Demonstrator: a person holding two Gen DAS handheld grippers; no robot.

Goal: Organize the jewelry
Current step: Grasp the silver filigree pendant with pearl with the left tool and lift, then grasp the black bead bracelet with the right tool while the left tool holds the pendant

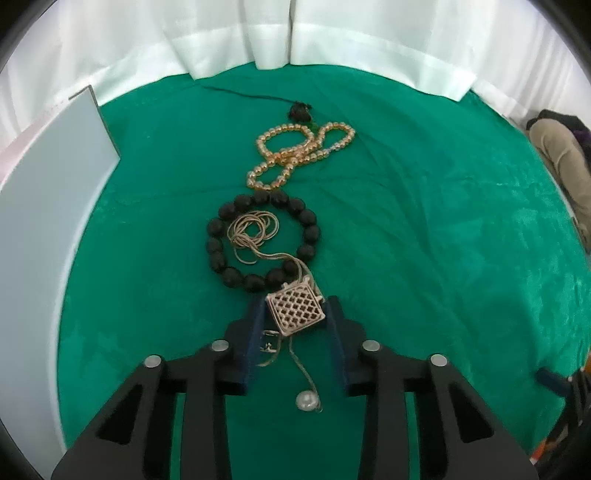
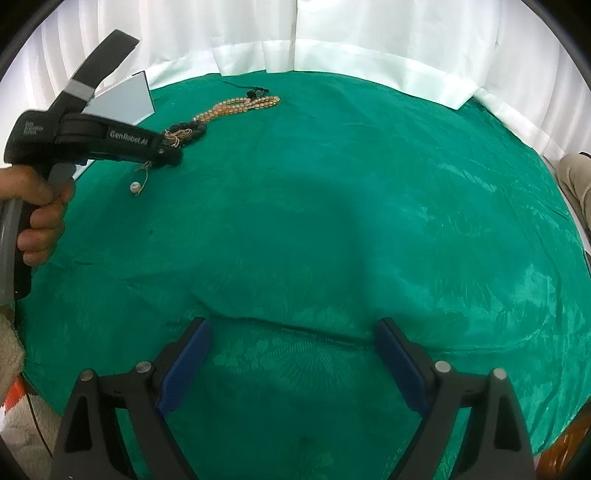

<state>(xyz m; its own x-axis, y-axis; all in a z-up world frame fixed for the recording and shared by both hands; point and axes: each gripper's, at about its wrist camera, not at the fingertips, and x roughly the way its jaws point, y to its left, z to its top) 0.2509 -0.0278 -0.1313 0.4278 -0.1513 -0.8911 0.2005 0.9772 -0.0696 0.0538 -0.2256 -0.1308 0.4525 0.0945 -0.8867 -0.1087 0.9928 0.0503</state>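
My left gripper [image 1: 295,314] is shut on a square gold lattice pendant [image 1: 296,309], held between its blue pads. The pendant's thin chain [image 1: 251,230] coils inside a black bead bracelet [image 1: 262,242] on the green cloth, and a strand with a pearl [image 1: 306,400] hangs below the jaws. A gold bead necklace [image 1: 301,151] lies beyond the bracelet. In the right wrist view the left gripper [image 2: 173,157] is at the far left, with the pearl [image 2: 135,187] dangling under it and the gold necklace [image 2: 240,105] behind. My right gripper [image 2: 291,354] is open and empty over bare cloth.
A pale grey flat box [image 1: 48,206] stands at the table's left edge and also shows in the right wrist view [image 2: 123,99]. White curtains [image 1: 295,33] hang behind the table. A thin black cord with a dark tassel [image 1: 300,110] lies at the back.
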